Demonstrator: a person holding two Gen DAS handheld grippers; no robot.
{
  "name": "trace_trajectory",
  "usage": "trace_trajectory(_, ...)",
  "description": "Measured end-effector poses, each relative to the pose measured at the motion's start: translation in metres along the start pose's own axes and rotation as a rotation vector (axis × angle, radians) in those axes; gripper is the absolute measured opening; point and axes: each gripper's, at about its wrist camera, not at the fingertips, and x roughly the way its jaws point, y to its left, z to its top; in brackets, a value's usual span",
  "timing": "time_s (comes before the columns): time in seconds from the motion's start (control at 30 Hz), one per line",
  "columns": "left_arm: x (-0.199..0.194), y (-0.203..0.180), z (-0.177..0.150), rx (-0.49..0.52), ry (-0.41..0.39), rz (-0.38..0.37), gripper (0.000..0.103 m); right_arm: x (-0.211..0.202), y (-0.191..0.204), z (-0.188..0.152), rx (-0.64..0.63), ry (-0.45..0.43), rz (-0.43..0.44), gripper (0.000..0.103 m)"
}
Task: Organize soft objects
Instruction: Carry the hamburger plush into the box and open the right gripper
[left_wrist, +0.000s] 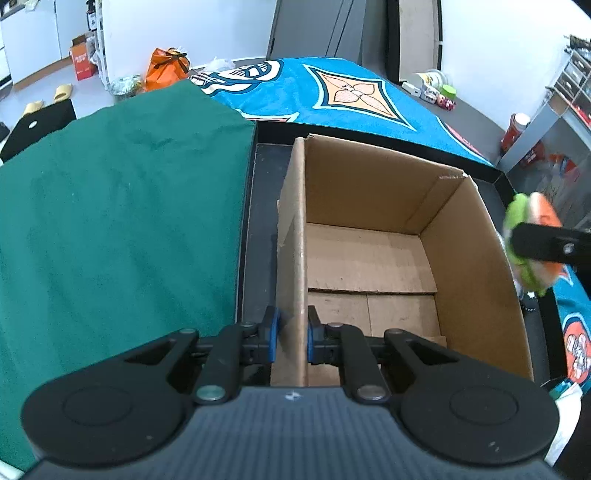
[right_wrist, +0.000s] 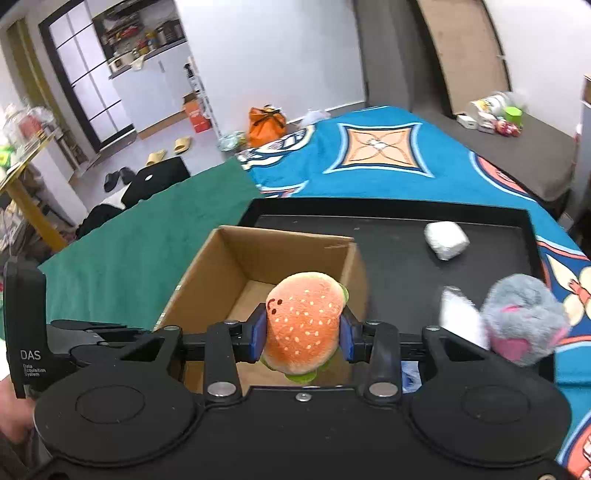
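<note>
Cardboard is clamped between the blue pads of the left gripper (left_wrist: 293, 334): its jaws are closed on the near end of the left wall of the cardboard box (left_wrist: 369, 258), with one finger outside the wall and one inside, and the gripper is pointed along the wall toward the box's far side. The right gripper (right_wrist: 303, 334) is held level above the box's near right corner, its jaws closed on the plush hamburger (right_wrist: 304, 321), which is pinched at its sides with the sesame bun and small face turned up and a green lettuce fringe showing below. In the left wrist view the same toy (left_wrist: 532, 240) is seen at the box's right wall, outside and above it, crossed by a black finger. The box stands open and bare inside on a black tray (right_wrist: 399, 273), near the tray's left edge. On the tray's far right part a white soft bundle (right_wrist: 446, 240) lies apart from the box; at the tray's near right edge a grey and pink plush toy (right_wrist: 524, 317) sits beside a blurred white piece (right_wrist: 460, 314). A green cloth (left_wrist: 122, 221) is spread left of the tray, and a blue patterned blanket (right_wrist: 384, 155) covers the bed beyond it.
</note>
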Motion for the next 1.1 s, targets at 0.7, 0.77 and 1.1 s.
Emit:
trace_trajectory(0.7, -0.004, 0.021, -0.014, -0.256, -0.037, -0.036, 0.015, 0.039, 0.07, 0.018, -0.074, -0.023, -0.012, 0.04)
trace_trajectory(0.77, -0.005, 0.023, -0.015, -0.281, -0.04, -0.036, 0.015, 0.039, 0.072, 0.019, -0.063, -0.03, -0.003, 0.046)
trace_trajectory(1.1, -0.01, 0.024, -0.016, -0.367, -0.052, -0.007, 0.015, 0.025, 0.059, 0.021, 0.012, -0.054, -0.029, 0.061)
